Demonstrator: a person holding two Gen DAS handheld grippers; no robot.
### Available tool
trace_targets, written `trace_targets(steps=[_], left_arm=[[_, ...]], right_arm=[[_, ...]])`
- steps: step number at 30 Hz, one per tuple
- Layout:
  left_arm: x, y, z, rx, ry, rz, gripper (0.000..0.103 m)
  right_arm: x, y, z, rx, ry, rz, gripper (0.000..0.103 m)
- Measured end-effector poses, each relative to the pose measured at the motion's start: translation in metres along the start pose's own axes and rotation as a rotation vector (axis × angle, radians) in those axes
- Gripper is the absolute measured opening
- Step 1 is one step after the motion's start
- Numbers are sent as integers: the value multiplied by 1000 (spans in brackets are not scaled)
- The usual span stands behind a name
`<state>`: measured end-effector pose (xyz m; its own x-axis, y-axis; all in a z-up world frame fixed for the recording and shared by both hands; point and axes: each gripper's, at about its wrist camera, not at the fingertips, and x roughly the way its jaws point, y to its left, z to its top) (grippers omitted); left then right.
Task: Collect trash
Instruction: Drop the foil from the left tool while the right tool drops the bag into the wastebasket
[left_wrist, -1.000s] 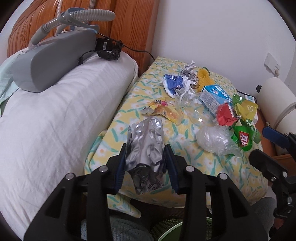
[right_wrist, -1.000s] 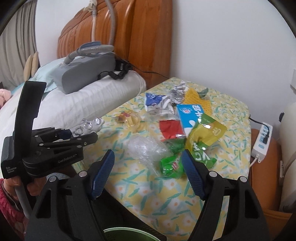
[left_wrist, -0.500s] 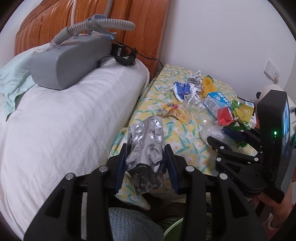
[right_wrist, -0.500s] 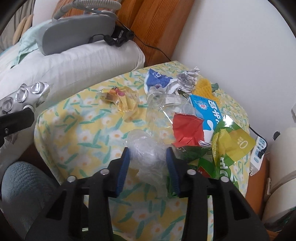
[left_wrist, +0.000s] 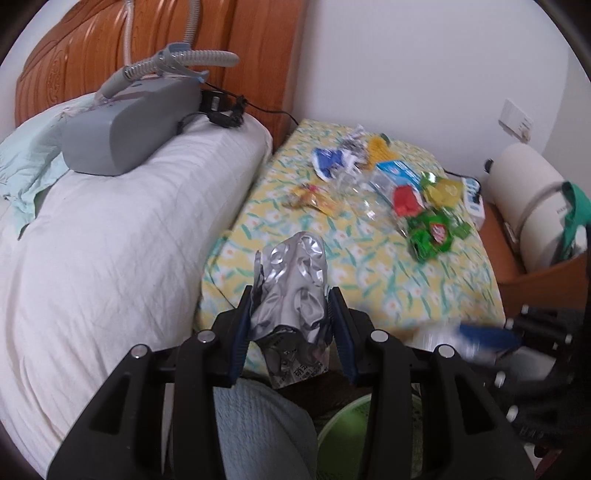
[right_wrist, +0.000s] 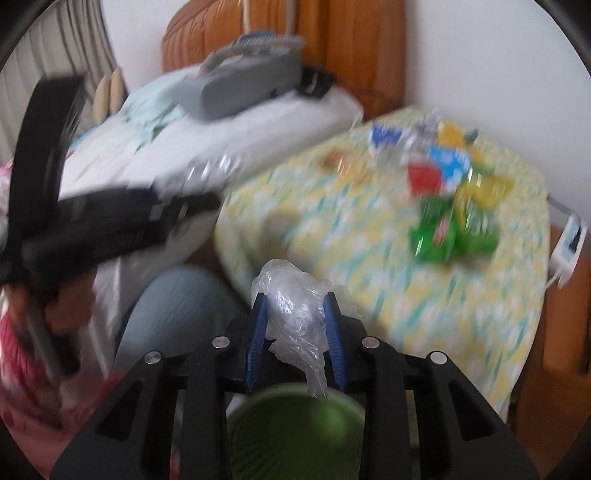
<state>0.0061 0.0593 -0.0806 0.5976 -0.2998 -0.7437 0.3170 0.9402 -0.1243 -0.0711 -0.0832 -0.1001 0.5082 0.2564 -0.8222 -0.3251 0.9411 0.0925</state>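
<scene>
My left gripper is shut on a crumpled silver blister pack, held off the near edge of the yellow flowered table. My right gripper is shut on a crumpled clear plastic bag, held just above a green bin. The bin's rim also shows in the left wrist view. Several wrappers lie on the table: a green one, a red one, a yellow one, a blue one and a blue-white carton.
A white pillow with a grey machine and hose lies left of the table, before a wooden headboard. A power strip and a white roll sit to the right. My knee is below the grippers.
My right gripper has lifted the clear plastic bag off the table and pulled back and down over the green bin. My left gripper holds the blister pack as before, shifted slightly back.
</scene>
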Motion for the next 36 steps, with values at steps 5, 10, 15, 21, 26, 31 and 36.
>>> trace_targets(steps=[5, 10, 15, 21, 26, 31, 36], left_arm=[[2, -19, -27, 53, 69, -61, 39], [7, -37, -47, 101, 128, -90, 39], [6, -55, -68, 171, 188, -134, 39], [13, -83, -100, 263, 300, -228, 39], [24, -109, -126, 350, 386, -303, 40], [33, -139, -147, 445, 450, -399, 40], [44, -162, -165, 514, 508, -453, 58]], right_arm=[[26, 0, -68, 59, 166, -21, 36], [45, -9, -97, 115, 180, -112, 80], [18, -31, -87, 193, 85, -170, 93], [-15, -63, -83, 302, -30, -231, 96], [-23, -83, -92, 346, -56, -255, 96], [-33, -94, -104, 377, -67, -267, 96], [-35, -97, -106, 385, -74, -285, 96]])
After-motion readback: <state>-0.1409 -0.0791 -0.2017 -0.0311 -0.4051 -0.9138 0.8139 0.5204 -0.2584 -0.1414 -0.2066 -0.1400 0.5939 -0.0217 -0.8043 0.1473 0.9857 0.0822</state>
